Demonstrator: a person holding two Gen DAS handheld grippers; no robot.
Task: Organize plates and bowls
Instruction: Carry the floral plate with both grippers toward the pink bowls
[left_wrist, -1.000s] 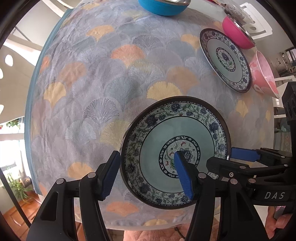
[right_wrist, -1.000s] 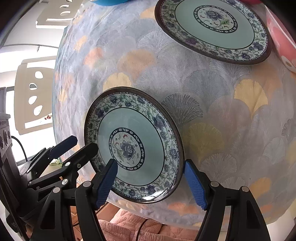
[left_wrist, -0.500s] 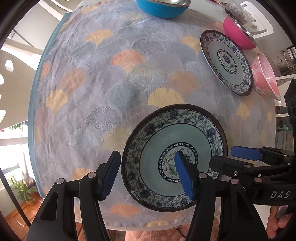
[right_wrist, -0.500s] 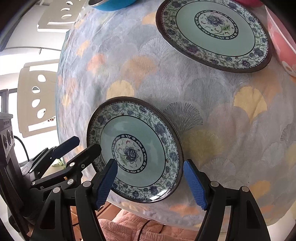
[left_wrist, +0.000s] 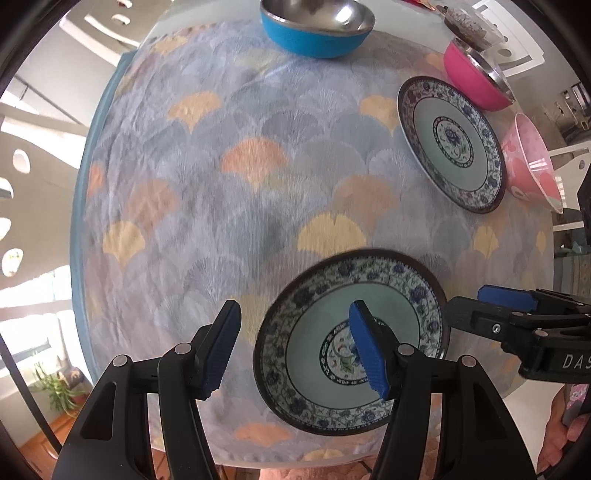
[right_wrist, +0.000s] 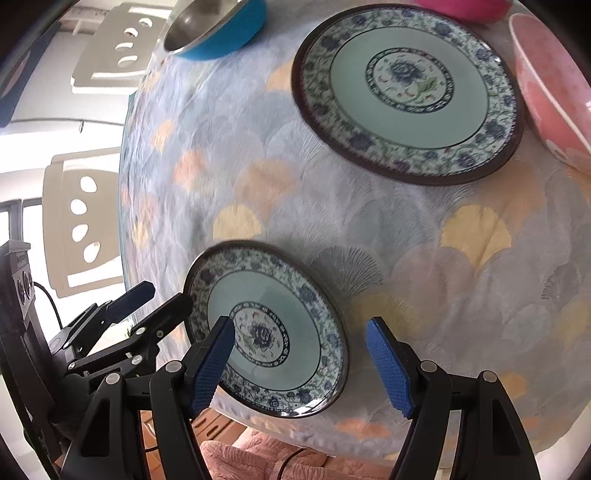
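Patterned tablecloth (left_wrist: 258, 192), white chair (right_wrist: 79, 225)

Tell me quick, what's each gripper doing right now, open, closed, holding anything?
Left gripper: open, holding nothing, jaws over the near patterned plate's left rim.
Right gripper: open, holding nothing, jaws either side of the same plate.

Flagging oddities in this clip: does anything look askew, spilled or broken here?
Nothing spilled or broken. The near plate lies close to the table's front edge; the far plate and the bowls sit upright. Both grippers are open.
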